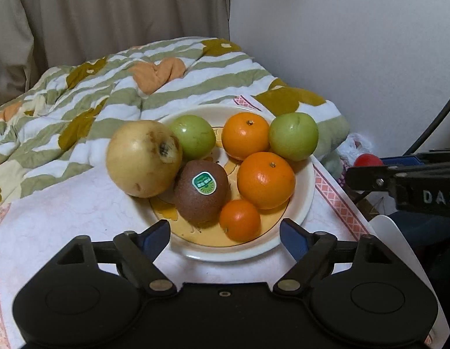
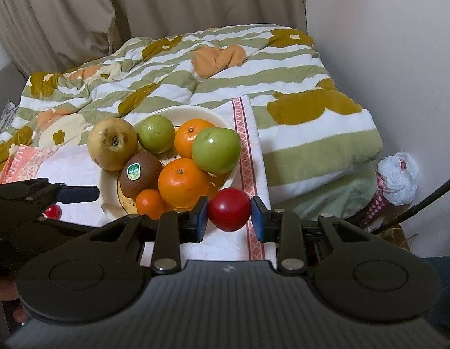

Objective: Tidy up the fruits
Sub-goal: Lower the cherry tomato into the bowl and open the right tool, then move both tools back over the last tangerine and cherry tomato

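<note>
A cream plate (image 1: 307, 186) (image 2: 107, 184) on a white cloth holds a yellow pear (image 1: 142, 158) (image 2: 112, 143), two green apples (image 1: 293, 136) (image 2: 216, 150), a kiwi (image 1: 201, 192) (image 2: 140, 178) and three oranges (image 1: 265, 179) (image 2: 182, 182). My left gripper (image 1: 225, 240) is open and empty at the plate's near rim; it also shows in the right wrist view (image 2: 79, 194). My right gripper (image 2: 229, 213) is shut on a red fruit (image 2: 228, 208) just right of the plate, above the cloth. That red fruit shows in the left wrist view (image 1: 367, 160).
A striped green and white quilt (image 1: 79, 101) (image 2: 225, 81) lies behind the plate. Curtains hang behind it and a white wall (image 2: 399, 58) is on the right. A plastic bag (image 2: 399, 177) lies by the wall. A small red object (image 2: 52, 211) sits left of the plate.
</note>
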Motion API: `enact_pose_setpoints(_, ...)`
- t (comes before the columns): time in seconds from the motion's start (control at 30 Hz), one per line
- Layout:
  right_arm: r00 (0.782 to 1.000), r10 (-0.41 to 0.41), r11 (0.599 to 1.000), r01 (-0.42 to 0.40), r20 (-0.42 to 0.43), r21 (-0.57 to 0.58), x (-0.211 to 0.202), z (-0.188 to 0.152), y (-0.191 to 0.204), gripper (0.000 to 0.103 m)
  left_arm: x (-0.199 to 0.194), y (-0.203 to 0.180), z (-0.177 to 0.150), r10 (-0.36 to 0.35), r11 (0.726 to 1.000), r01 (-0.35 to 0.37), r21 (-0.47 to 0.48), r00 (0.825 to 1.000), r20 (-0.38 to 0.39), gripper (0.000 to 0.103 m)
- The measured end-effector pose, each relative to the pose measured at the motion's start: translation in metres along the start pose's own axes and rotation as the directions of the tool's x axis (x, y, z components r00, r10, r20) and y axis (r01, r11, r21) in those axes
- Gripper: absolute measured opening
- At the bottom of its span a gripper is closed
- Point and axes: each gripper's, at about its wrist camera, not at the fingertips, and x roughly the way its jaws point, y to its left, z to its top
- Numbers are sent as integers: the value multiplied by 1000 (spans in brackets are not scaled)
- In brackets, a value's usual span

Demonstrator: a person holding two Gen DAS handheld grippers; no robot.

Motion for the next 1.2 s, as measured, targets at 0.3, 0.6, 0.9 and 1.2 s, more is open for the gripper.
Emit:
enact_pose_setpoints(0.3,999,41,998,-41,-1,-52,2,7,24,47,-32,31,-13,52,995,-50,-92,998,25,96)
enact_pose_setpoints(0.6,995,94,985,-99,-43,-142,27,5,64,47,-67,59,-27,136,973,-119,-197,988,74,98)
enact_pose_setpoints(0.9,995,87,983,-93,-49,-160,44,-4,74,48,-85,74,-45,190,954,-164,-251,978,84,98)
enact_pose_setpoints(1.2,998,59,983,-58,-1,-176,32,-9,74,93,-95,72,-57,208,949,-178,-262,974,89,98)
